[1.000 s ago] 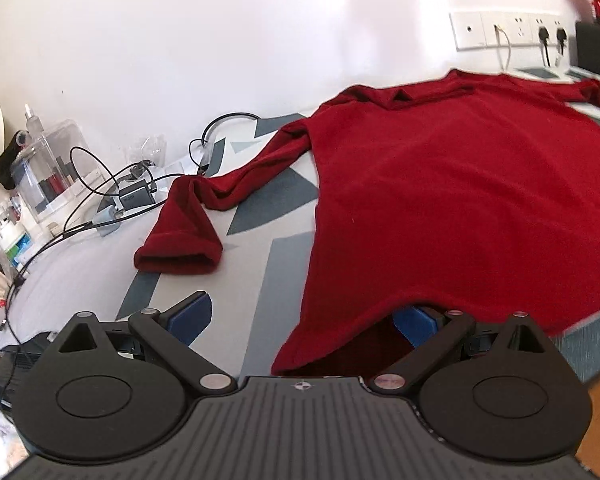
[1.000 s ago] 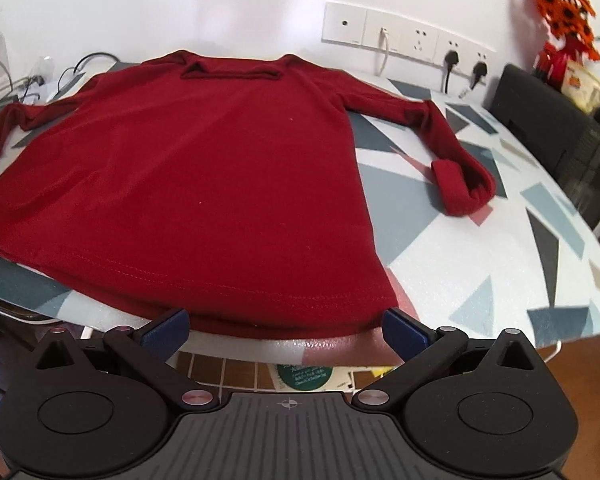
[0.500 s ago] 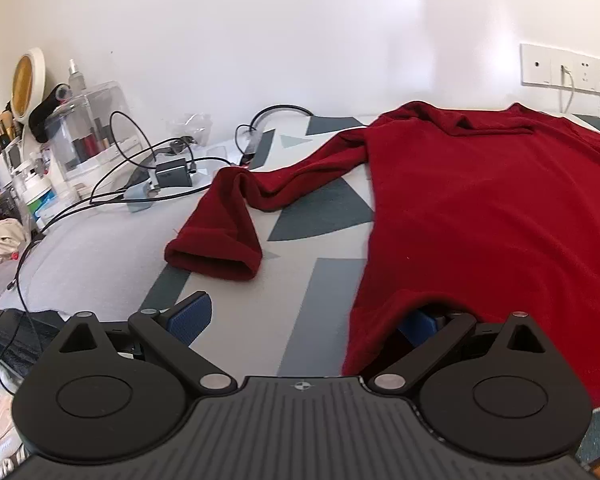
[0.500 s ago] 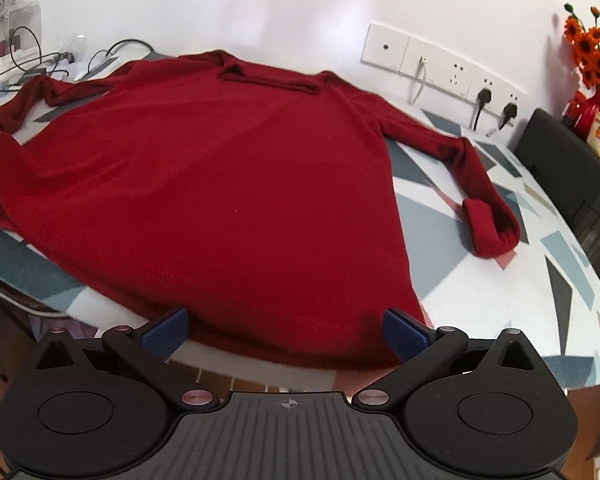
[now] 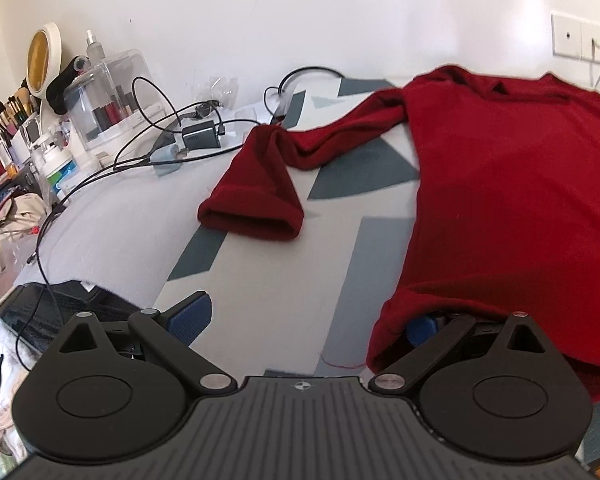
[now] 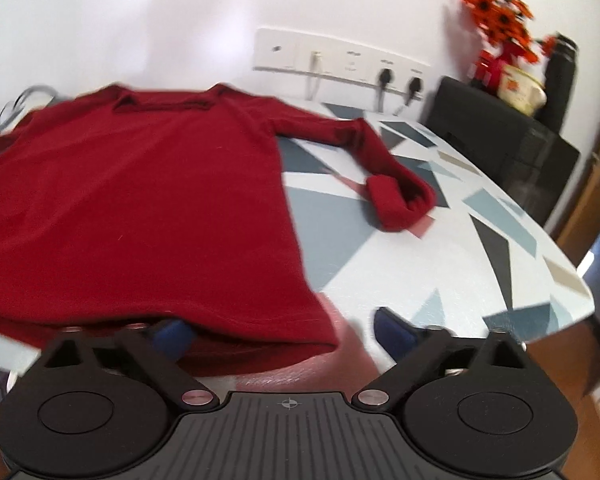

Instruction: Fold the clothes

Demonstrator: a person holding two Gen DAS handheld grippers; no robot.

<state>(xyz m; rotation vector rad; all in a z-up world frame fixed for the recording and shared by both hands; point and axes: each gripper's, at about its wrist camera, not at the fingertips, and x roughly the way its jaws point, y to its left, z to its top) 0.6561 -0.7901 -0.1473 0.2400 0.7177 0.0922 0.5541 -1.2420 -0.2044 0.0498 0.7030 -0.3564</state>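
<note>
A dark red long-sleeved sweater (image 5: 500, 200) lies flat on the patterned table (image 5: 280, 280), collar toward the wall. Its left sleeve bends outward and ends in a cuff (image 5: 256, 216). My left gripper (image 5: 304, 320) is open at the hem's left corner, and the cloth drapes over its right finger. In the right wrist view the sweater (image 6: 140, 200) fills the left side, with its right cuff (image 6: 400, 200) curled on the table (image 6: 440, 260). My right gripper (image 6: 282, 334) is closing with the hem's right corner between its jaws. Its left pad sits under the cloth and the pads do not press.
Black cables and a charger (image 5: 200, 138) lie left of the sleeve, beside a clear cosmetics box (image 5: 108, 96), brushes and jars. Wall sockets (image 6: 340, 60) are behind the collar. A black box (image 6: 500, 140) and orange flowers (image 6: 496, 12) stand at the right. The table's front edge is right at both grippers.
The left wrist view has swung left, so the sweater now sits at its right. My right gripper shifted right to the hem corner, its jaws narrowed, and its left pad went under the cloth.
</note>
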